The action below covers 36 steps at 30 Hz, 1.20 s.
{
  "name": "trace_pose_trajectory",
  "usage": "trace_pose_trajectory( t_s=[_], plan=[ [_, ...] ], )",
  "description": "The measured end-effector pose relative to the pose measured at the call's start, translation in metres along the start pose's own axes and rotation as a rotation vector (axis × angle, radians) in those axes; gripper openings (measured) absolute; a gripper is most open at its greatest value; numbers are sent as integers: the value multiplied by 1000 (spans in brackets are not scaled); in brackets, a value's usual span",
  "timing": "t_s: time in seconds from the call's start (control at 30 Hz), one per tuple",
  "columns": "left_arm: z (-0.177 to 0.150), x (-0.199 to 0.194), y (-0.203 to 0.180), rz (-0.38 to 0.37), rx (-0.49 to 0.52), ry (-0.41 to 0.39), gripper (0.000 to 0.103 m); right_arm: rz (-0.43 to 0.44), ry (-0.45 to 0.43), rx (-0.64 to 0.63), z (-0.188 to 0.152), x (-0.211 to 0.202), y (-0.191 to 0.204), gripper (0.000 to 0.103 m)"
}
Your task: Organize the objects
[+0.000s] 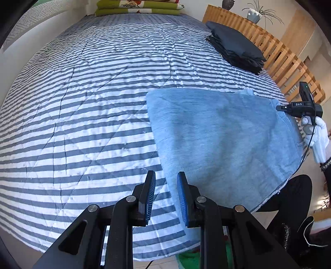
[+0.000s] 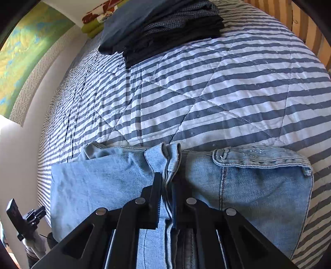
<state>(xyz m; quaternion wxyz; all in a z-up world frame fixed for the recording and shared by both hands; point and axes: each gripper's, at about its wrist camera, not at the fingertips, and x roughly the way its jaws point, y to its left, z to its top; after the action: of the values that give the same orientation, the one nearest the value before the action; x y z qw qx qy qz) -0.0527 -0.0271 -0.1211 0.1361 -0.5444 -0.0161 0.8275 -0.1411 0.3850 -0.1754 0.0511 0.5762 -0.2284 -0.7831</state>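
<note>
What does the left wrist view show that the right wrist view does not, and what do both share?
Only the left wrist view shows the left gripper open with nothing between its fingers, the potted plant behind the wooden slatted frame, and a white-gloved hand.

Only the right wrist view shows the right gripper shut on a bunched fold of the jeans, their stitched seams, and the wall painting.

Both show the jeans, the striped quilt and the stack of dark folded clothes.
</note>
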Motion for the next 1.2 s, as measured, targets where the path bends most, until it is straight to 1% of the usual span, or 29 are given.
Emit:
trace_pose_trajectory(
  t_s=[0.07,0.13,0.23,0.37,0.47,0.5,0.6,0.7,0.8,0.83,0.87,0.93,1.0,1.07,1.1,1.13,1.17,1.2],
  plan=[
    [-9,-2,1,-9,8,5,23,36,2,13,-3,-14,-1,15],
    [-16,-1,-4,-23,22,12,23,36,-11,5,-14,-30,-1,28],
    [-25,3,-14,-36,45,15,23,24,-8,9,-42,-51,-6,30],
    [-33,5,-22,-36,58,21,23,63,26,43,-86,-64,-14,31],
    [-39,2,-24,-32,71,21,23,74,38,45,-114,-67,-16,37],
    [-39,1,-24,-30,73,21,23,77,40,48,-121,-66,-17,38],
    [-44,-3,-23,-26,71,20,23,90,51,66,-134,-59,-20,39],
    [-49,-5,-21,-21,61,19,23,99,70,56,-142,-50,-18,43],
    [-56,-7,-18,-5,50,22,23,63,76,23,-146,-40,-5,43],
    [-59,-9,-18,0,51,24,23,45,71,5,-146,-41,0,22],
    [-64,-10,-19,3,57,26,23,24,77,-3,-147,-41,6,18],
    [-74,-12,-23,18,74,33,23,-35,53,-22,-149,-48,19,9],
    [-83,-12,-28,25,89,44,23,-23,31,-23,-149,-63,26,8],
    [-88,-8,-35,11,92,52,23,-8,8,-15,-146,-78,25,7],
    [-88,-5,-40,22,99,49,23,-38,-3,-28,-144,-81,25,7],
    [-89,-2,-45,38,110,46,23,-87,-11,-55,-143,-81,27,8],
    [-90,1,-51,46,120,45,23,-120,2,-68,-143,-78,28,9],
    [-92,4,-56,52,126,41,24,-142,28,-61,-141,-74,28,14]
  ],
)
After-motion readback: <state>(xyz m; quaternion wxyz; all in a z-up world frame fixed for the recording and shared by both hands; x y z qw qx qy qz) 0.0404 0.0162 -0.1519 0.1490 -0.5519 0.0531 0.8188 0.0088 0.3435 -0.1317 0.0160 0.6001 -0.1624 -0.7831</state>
